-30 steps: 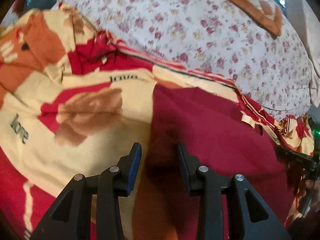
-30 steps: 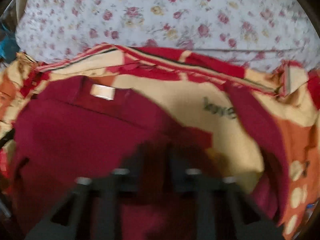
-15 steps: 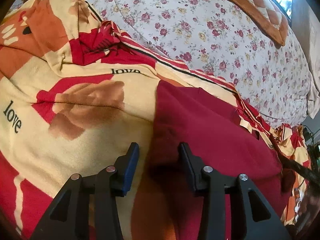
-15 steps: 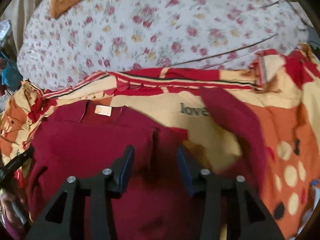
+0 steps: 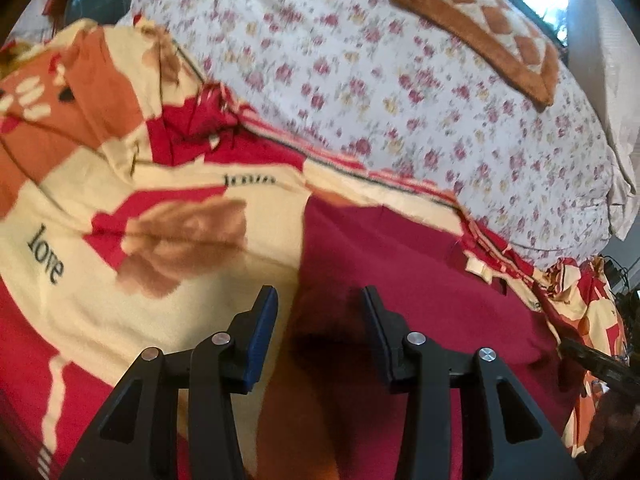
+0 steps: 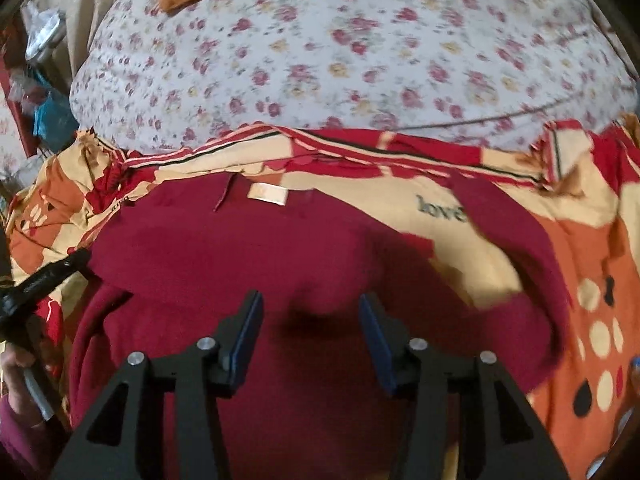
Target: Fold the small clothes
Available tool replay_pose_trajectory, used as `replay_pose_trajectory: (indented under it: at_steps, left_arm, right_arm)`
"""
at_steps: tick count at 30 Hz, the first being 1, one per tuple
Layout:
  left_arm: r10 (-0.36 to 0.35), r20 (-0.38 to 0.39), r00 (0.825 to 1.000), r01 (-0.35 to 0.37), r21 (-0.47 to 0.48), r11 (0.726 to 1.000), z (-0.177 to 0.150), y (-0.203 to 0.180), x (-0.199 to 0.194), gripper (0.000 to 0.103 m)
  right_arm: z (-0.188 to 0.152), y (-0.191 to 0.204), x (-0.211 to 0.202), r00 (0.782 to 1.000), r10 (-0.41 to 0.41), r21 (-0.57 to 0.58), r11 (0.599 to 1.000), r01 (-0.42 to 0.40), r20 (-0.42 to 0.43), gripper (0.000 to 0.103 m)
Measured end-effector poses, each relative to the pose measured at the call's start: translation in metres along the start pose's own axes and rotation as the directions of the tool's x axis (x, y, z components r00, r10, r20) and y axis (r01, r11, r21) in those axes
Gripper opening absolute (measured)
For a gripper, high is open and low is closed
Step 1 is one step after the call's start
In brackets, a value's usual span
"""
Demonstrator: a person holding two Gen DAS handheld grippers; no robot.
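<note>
A dark red garment (image 5: 420,280) lies flat on a patterned blanket (image 5: 120,208). It also shows in the right wrist view (image 6: 224,256), with a pale label (image 6: 267,193) at its collar and a sleeve (image 6: 516,240) spread to the right. My left gripper (image 5: 318,312) is open and empty above the garment's left edge. My right gripper (image 6: 310,316) is open and empty above the middle of the garment. The left gripper's tip (image 6: 48,276) shows at the left of the right wrist view.
The cream, red and orange blanket (image 6: 500,264) printed with "love" covers the bed's near part. A white floral sheet (image 5: 400,80) lies behind it, with an orange checkered cushion (image 5: 480,28) at the far end. Clutter (image 6: 36,92) stands beside the bed on the left.
Both grippers have stayed open. The left view has shifted a little over the garment's left edge. The right gripper has drawn closer to the garment's middle, and its sleeve lies spread out.
</note>
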State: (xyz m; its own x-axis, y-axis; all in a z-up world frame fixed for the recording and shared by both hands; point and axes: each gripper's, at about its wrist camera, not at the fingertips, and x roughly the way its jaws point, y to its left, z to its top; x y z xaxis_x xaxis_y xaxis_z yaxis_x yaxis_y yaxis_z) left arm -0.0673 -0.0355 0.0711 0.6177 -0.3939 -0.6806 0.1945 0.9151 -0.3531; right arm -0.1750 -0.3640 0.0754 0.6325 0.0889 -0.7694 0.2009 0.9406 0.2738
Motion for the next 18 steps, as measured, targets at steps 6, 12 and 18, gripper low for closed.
replay_pose_trajectory:
  at_steps: [6, 12, 18]
  left_arm:
    - [-0.055, 0.013, 0.998, 0.054, 0.069, 0.996, 0.005, -0.024, -0.003, 0.024]
    - [-0.038, -0.059, 0.998, 0.046, 0.139, 0.989, 0.0, -0.041, 0.018, 0.024]
    - [0.001, -0.104, 0.995, 0.017, 0.164, 0.986, -0.008, -0.045, 0.031, 0.024]
  right_arm:
    - [0.0, -0.004, 0.043, 0.995, -0.031, 0.009, 0.999, 0.032, -0.092, 0.053]
    - [-0.007, 0.007, 0.034, 0.996, -0.05, -0.046, 0.998, 0.046, -0.077, 0.053]
    - [-0.012, -0.014, 0.001, 0.999, -0.014, 0.005, 1.0, 0.015, -0.039, 0.059]
